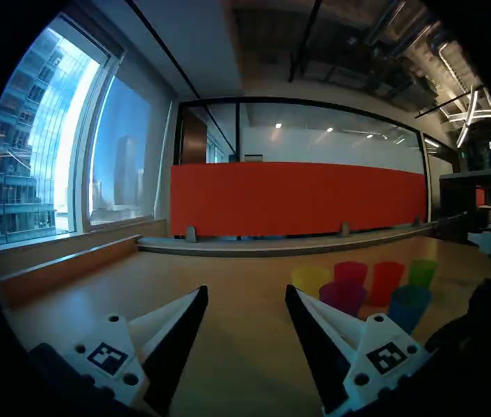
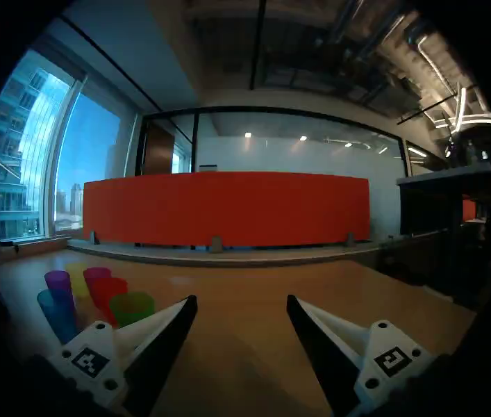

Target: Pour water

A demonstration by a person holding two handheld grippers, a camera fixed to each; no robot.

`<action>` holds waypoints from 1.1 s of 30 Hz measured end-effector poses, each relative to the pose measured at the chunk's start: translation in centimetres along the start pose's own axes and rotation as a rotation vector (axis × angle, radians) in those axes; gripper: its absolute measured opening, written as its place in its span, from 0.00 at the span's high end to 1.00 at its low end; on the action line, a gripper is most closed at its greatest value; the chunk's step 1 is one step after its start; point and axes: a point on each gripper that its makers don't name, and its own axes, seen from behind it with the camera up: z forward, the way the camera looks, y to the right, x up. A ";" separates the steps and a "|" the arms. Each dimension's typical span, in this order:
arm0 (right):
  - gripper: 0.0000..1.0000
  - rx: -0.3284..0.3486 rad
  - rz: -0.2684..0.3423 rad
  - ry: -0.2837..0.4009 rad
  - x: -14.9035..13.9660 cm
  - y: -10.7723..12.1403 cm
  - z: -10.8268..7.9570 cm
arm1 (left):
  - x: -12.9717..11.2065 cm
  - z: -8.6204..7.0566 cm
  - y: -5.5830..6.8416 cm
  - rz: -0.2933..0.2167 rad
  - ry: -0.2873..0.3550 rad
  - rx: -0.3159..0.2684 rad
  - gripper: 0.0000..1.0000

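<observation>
A broad wooden table [image 1: 176, 271] runs ahead of both tongs, with a long red screen [image 1: 294, 198] standing across its far edge, well beyond the fingertips.

The left tongs [image 1: 245, 290] are spread wide with nothing between the fingers, only bare tabletop. The right tongs [image 2: 242, 300] are just as wide apart and grip nothing.

The cups sit in one tight cluster, ahead and to the right of the left tongs and ahead and to the left of the right tongs, so between the two. From the left tongs, the purple cup [image 1: 342, 295] and the blue cup [image 1: 408, 306] are nearest, just past the right finger. The yellow cup [image 1: 310, 278], pink cup [image 1: 351, 271], red cup [image 1: 386, 281] and green cup [image 1: 422, 272] stand in a row behind them. From the right tongs, the green cup [image 2: 132, 306] is closest, just past the left finger.

They look like thin, see-through plastic tumblers, so probably light, smooth and a little springy. A hard squeeze could buckle the wall or make one pop out. The best hold is likely across the middle of the wall, below the rim, on an outer cup such as blue or green, since the neighbours stand close. Whether any cup holds water I cannot tell; a full one would be heavier and want a level carry.
</observation>
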 end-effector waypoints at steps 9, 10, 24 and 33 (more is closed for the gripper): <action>0.00 0.000 -0.001 0.000 0.1 -0.1 0.0 | 0.1 0.0 0.1 0.000 0.000 0.000 0.18; 0.00 0.001 -0.001 0.000 0.1 -0.1 0.0 | 0.1 0.0 0.0 0.000 0.000 0.000 0.18; 0.00 0.023 -0.003 0.001 0.0 -0.6 -0.1 | 0.0 0.0 0.0 -0.001 0.000 -0.002 0.18; 0.00 0.030 -0.009 -0.014 -0.2 -1.0 -0.1 | -0.2 -0.1 0.2 -0.013 -0.010 -0.015 0.18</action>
